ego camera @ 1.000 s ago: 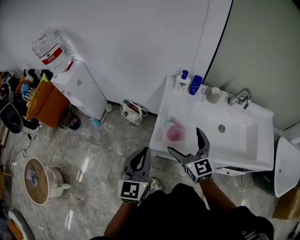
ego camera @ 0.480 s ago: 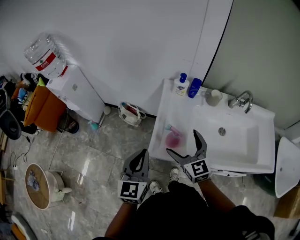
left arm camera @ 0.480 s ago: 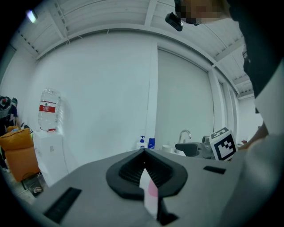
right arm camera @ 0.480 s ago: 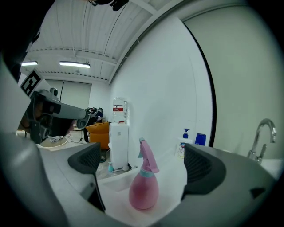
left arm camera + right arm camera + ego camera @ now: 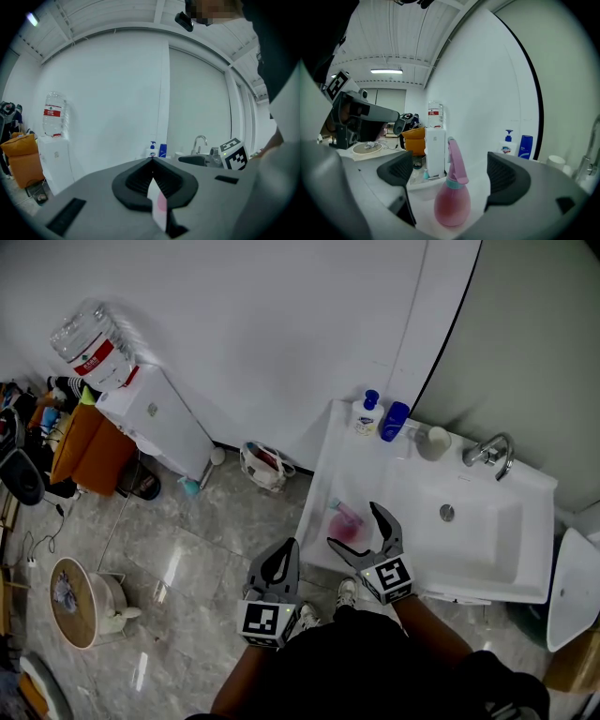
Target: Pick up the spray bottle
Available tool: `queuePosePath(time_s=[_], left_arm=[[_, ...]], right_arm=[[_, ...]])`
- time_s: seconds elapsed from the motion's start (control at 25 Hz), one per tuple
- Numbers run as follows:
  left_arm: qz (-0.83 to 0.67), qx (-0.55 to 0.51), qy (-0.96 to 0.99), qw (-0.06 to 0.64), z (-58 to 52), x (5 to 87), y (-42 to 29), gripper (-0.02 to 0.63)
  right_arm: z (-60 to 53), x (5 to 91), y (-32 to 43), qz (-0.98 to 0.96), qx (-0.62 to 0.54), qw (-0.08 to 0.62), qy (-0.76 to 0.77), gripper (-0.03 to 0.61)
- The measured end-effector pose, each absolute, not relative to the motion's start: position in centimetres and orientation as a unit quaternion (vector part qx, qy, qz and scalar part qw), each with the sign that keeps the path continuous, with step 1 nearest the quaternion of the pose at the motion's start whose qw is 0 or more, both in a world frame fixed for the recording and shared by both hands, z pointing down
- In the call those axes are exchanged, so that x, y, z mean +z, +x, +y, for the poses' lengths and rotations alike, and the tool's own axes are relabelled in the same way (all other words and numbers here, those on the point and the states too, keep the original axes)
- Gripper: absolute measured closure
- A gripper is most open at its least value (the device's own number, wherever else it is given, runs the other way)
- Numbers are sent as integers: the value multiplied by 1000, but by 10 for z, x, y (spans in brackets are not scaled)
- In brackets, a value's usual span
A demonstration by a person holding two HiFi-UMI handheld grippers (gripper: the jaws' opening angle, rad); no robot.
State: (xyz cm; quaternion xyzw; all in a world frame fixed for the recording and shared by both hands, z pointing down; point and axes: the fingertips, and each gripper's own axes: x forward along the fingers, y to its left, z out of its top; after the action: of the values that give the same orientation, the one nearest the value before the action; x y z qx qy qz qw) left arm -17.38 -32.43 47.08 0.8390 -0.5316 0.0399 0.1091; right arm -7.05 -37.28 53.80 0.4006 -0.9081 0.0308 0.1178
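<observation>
A pink spray bottle (image 5: pixel 344 519) with a teal collar stands upright near the left end of the white sink counter (image 5: pixel 352 460). My right gripper (image 5: pixel 353 525) is around it, one jaw on each side. In the right gripper view the spray bottle (image 5: pixel 452 201) sits centred between the dark pads (image 5: pixel 506 176) with a gap on both sides; the jaws are closing and touch nothing. My left gripper (image 5: pixel 290 544) hangs off the counter's front edge over the floor, its jaws together and empty; in its own view the left gripper (image 5: pixel 151 160) points toward the sink.
At the back of the counter stand a white pump bottle (image 5: pixel 367 413), a blue bottle (image 5: pixel 395 421) and a cup (image 5: pixel 431 442). The tap (image 5: pixel 492 454) and the basin (image 5: pixel 487 545) lie to the right. A water dispenser (image 5: pixel 155 418) and a bag (image 5: pixel 265 465) are on the left floor.
My right gripper has come down and forward to the pink bottle, so its jaws now flank it, and they have narrowed a little. The left gripper keeps its place in the view.
</observation>
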Motion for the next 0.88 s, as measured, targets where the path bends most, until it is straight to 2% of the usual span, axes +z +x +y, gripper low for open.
queuePosePath(time_s=[0.16,0.36,0.6,0.88], left_arm=[[-534,43,837,108,-328,473,-170,618],[-527,43,843,96,-330,473,-165,618],[-527,42,843,101,-332,472,-162,618],[-528,43,842,105,-330,472,-164,618]], right_arm=[[-379,538,-70,-911,28,108,396,176],[-385,536,-66,-911,23,92,402,342],[-386,543,-70,-917,25,103,386,379],[-388,548,-68,-911,21,109,396,471]])
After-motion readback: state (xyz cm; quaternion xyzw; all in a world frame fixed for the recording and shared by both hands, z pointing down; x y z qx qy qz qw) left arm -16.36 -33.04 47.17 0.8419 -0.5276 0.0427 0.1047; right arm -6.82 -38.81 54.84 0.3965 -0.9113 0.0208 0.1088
